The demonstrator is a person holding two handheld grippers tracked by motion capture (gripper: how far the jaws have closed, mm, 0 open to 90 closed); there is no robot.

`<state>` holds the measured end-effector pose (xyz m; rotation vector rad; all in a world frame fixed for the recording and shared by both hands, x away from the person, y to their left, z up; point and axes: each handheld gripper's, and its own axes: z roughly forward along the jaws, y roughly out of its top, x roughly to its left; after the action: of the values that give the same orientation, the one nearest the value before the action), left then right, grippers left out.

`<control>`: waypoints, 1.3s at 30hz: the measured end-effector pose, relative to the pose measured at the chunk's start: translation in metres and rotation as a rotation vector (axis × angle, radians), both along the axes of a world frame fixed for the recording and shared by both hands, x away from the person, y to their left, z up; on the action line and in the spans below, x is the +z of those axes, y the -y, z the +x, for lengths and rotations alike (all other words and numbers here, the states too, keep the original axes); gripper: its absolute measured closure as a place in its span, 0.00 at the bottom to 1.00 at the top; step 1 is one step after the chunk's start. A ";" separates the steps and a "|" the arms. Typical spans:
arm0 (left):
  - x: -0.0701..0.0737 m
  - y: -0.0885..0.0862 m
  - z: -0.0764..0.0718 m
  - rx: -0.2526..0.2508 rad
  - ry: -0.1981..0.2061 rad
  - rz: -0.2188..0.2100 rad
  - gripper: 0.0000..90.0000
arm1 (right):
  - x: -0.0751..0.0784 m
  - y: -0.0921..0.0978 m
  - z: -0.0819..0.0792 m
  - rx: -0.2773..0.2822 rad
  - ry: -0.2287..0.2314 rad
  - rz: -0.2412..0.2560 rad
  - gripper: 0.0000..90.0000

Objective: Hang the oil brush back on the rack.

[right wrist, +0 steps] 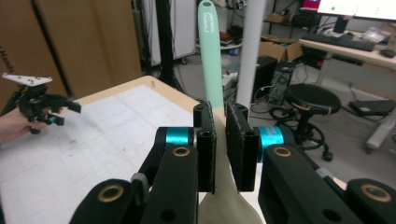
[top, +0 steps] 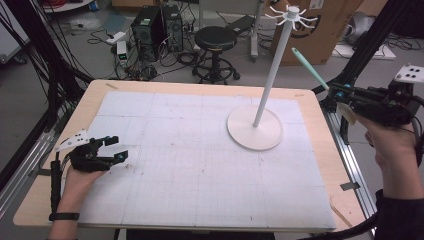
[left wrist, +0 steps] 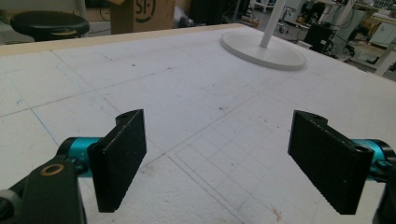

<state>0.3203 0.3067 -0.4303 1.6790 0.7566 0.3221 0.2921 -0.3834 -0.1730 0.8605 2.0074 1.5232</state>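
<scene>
My right gripper (top: 336,93) is held in the air off the table's right edge, shut on a spatula (top: 310,69). Its mint-green handle points up and left toward the white stand's pole (top: 272,75); its cream head (top: 348,113) hangs below the jaws. In the right gripper view the handle (right wrist: 210,60) rises between the shut jaws (right wrist: 220,144) beside the pole (right wrist: 254,51). The stand has a round base (top: 255,128) and a hook ring (top: 291,15) on top. My left gripper (top: 119,148) rests open on the white mat at the left, with nothing between its pads (left wrist: 119,158).
A white gridded mat (top: 200,165) covers the wooden table. Behind the table stand a black stool (top: 215,37), computer towers (top: 155,25) with cables, and a cardboard box (top: 320,30). Black frame posts (top: 370,40) rise at the right.
</scene>
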 end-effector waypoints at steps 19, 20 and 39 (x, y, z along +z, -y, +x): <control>-0.002 0.003 0.001 -0.005 -0.007 0.005 0.22 | 0.029 0.023 0.005 -0.091 0.036 0.022 0.92; -0.002 0.003 0.001 -0.007 -0.006 0.006 0.22 | 0.030 0.022 0.006 -0.094 0.031 0.023 0.92; -0.001 0.002 0.001 -0.009 -0.005 0.011 0.22 | 0.033 0.018 0.017 -0.118 0.026 -0.013 0.92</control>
<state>0.3209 0.3048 -0.4315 1.6933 0.7524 0.3161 0.3095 -0.4015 -0.1401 0.9321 1.9111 1.4477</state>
